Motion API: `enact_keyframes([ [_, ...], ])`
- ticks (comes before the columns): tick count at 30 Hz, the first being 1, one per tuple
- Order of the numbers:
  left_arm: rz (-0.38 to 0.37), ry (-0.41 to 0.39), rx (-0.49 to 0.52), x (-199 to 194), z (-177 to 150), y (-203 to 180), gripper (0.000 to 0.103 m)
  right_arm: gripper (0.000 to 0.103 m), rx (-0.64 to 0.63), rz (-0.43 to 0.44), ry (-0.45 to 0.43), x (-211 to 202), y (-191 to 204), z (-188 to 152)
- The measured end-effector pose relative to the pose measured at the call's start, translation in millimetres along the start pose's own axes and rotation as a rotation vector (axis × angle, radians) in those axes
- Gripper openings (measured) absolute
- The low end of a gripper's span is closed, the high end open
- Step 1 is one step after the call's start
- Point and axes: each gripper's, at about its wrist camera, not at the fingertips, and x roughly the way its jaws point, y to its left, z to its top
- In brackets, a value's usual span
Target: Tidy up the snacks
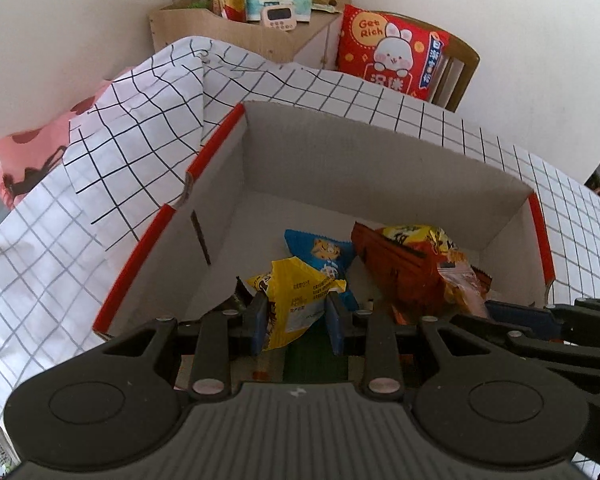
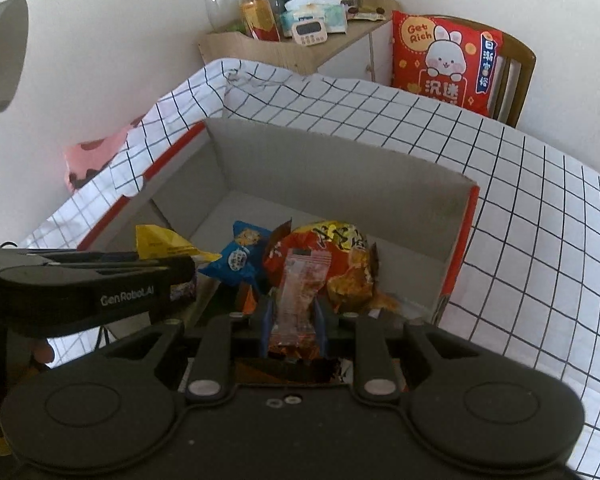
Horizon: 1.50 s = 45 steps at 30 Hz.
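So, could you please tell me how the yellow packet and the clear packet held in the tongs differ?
The yellow packet is opaque and printed; the clear packet shows reddish contents. The yellow packet is wider and crumpled, the clear packet narrow and flatter. The left tongs hold the yellow one, the right tongs the clear one. Both hang over the cardboard box.

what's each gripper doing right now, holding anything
left gripper: shut on the yellow packet, over the box.
right gripper: shut on the clear packet, over the same box.
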Motion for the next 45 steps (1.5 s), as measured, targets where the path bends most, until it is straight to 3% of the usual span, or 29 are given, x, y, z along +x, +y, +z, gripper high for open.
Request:
enact_keyframes([
  [10,0.003,0.000,0.024,-1,-2,-5,0.031,0.027,0.005,-0.003,0.014,3,-4,-1],
  [11,0.003,-0.004,0.028,-3,-2,-6,0.033,0.028,0.009,-0.002,0.012,2,-5,-1],
  [13,0.001,-0.017,0.027,-8,-3,-6,0.054,0.029,0.017,0.005,0.007,-1,-6,-2],
  [14,-0.001,-0.026,0.024,-11,-3,-6,0.056,0.031,0.020,0.008,0.004,-4,-6,-3],
  [21,-0.006,-0.069,0.022,-33,-7,-5,0.058,0.042,0.028,0.028,-0.038,-27,-9,-8],
  [24,-0.013,-0.088,0.017,-43,-9,-5,0.058,0.051,0.034,0.041,-0.065,-40,-10,-10],
  [27,-0.020,-0.115,0.022,-57,-13,-5,0.065,0.059,0.033,0.051,-0.099,-54,-12,-14],
  [35,-0.031,-0.177,0.040,-93,-24,-12,0.066,0.084,0.017,0.068,-0.211,-95,-15,-24],
  [42,-0.046,-0.213,0.040,-119,-31,-18,0.067,0.097,0.022,0.091,-0.283,-125,-17,-36],
  [45,-0.061,-0.223,0.039,-130,-35,-18,0.075,0.103,0.041,0.088,-0.309,-137,-19,-42],
])
